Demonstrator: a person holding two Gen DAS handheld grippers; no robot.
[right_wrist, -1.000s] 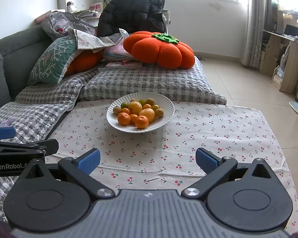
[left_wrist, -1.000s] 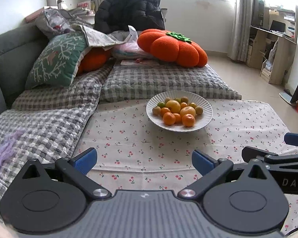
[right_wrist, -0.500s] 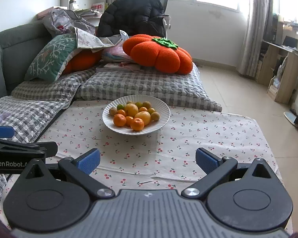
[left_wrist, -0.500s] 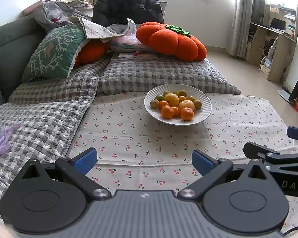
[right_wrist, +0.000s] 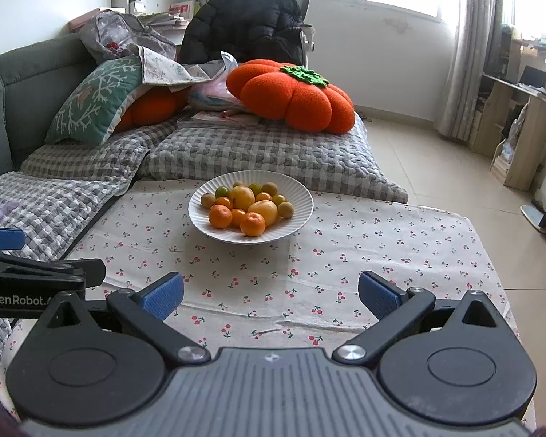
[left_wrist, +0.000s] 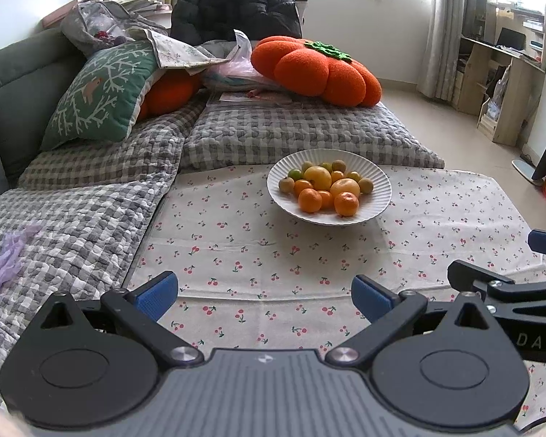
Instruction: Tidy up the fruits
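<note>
A white ribbed plate [left_wrist: 376, 200] [right_wrist: 295, 218] sits on the cherry-print tablecloth [left_wrist: 265, 255] [right_wrist: 364, 255], heaped with several fruits: oranges [left_wrist: 309, 200] [right_wrist: 220, 216], yellow lemons [left_wrist: 317, 177] [right_wrist: 242, 197] and small green-brown ones. My left gripper [left_wrist: 264, 296] is open over the near cloth, well short of the plate, nothing between its blue pads. My right gripper [right_wrist: 271, 296] is open too, empty, the plate ahead and slightly left. Each gripper shows at the other view's edge.
A grey checked quilt [left_wrist: 72, 225] covers the sofa at the left and back. An orange pumpkin cushion [left_wrist: 316, 69] [right_wrist: 291, 94], a green patterned pillow [left_wrist: 102, 91] and a black coat [right_wrist: 247, 18] lie behind. Tiled floor and wooden shelves [right_wrist: 520, 127] are at the right.
Both views have drawn back and tilted a little, so the plate sits slightly farther up in each. Both grippers stay open and empty. The fruits have not moved.
</note>
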